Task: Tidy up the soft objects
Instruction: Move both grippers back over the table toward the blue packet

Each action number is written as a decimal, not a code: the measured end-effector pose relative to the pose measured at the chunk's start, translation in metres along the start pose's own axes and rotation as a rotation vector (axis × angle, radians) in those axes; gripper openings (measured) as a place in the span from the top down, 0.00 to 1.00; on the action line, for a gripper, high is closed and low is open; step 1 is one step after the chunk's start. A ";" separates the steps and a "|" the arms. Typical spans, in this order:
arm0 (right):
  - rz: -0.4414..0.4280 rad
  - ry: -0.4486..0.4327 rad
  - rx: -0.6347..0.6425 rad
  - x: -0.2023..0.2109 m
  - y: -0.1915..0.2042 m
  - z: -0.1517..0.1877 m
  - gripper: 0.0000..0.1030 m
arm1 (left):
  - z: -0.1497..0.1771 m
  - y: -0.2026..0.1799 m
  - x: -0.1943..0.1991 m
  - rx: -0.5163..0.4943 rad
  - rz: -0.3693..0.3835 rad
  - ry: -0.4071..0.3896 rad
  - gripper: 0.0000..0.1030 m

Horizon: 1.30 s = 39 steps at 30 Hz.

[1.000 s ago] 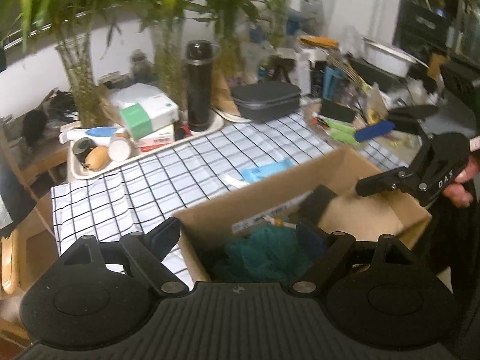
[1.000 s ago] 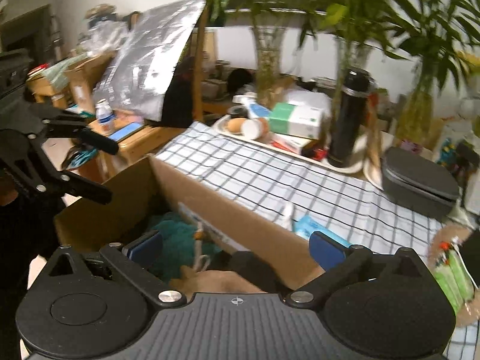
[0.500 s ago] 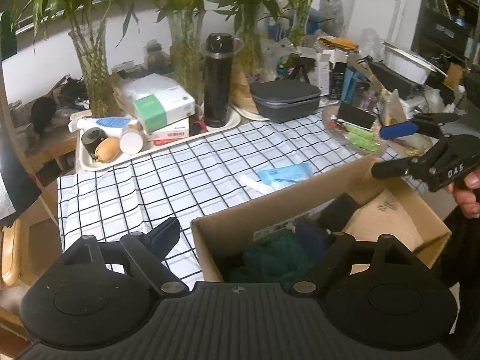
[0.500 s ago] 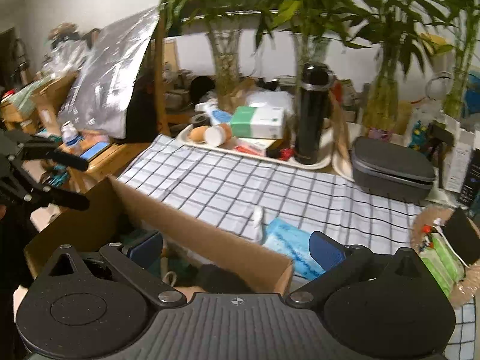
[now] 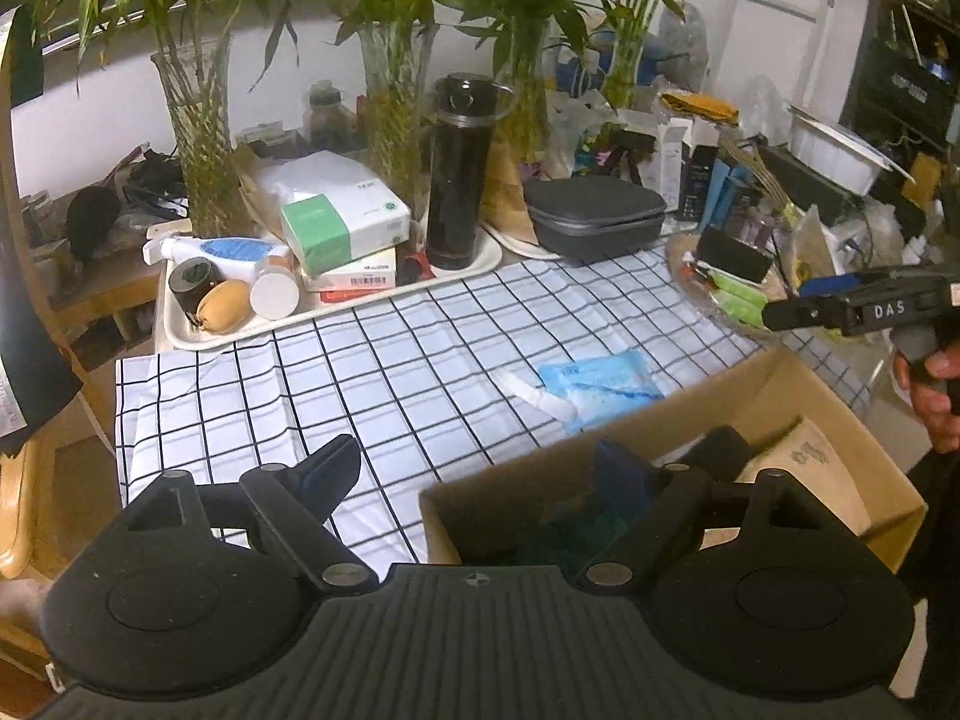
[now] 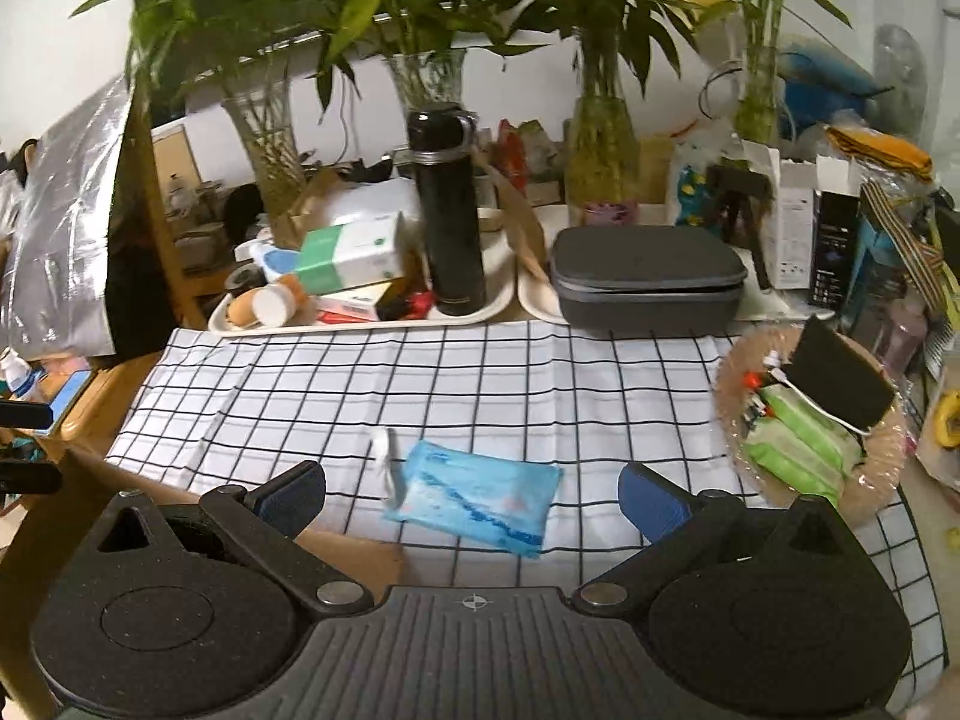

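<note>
Right hand-held gripper [image 6: 471,495]: jaws wide apart, nothing between the pads; blue-padded fingers frame the lower middle of the right wrist view.

Item sought: soft light-blue plastic pouch [image 6: 477,495], lying flat on the black-and-white checked cloth of the surface [image 6: 480,378], directly ahead of and between the right fingers, not touched. Long axis runs from left, slightly higher, to right, slightly lower, roughly across the jaw gap.

Left hand-held gripper [image 5: 480,471]: jaws likewise wide apart, empty, above the near corner of the open brown cardboard box [image 5: 774,378]; pouch sits right of centre in its view, beyond the box wall.

Judgement: right hand is nearer; a forward-and-down reach suits.
</note>
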State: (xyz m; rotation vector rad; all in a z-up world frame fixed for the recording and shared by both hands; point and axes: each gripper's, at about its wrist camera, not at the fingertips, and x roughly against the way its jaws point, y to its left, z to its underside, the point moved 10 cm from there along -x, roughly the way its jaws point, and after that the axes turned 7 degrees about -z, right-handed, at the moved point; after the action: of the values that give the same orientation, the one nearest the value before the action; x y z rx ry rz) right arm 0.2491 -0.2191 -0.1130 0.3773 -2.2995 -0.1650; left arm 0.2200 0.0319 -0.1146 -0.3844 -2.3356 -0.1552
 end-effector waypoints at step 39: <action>0.081 0.130 0.118 -0.089 -0.043 -0.018 0.00 | -0.032 0.039 -0.109 0.031 0.040 0.103 0.18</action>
State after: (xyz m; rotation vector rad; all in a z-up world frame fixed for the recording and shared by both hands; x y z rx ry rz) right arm 0.3294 -0.2310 -0.1723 0.3434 -2.1974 0.0349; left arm 0.3269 0.0368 -0.1682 -0.3988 -2.2251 -0.1164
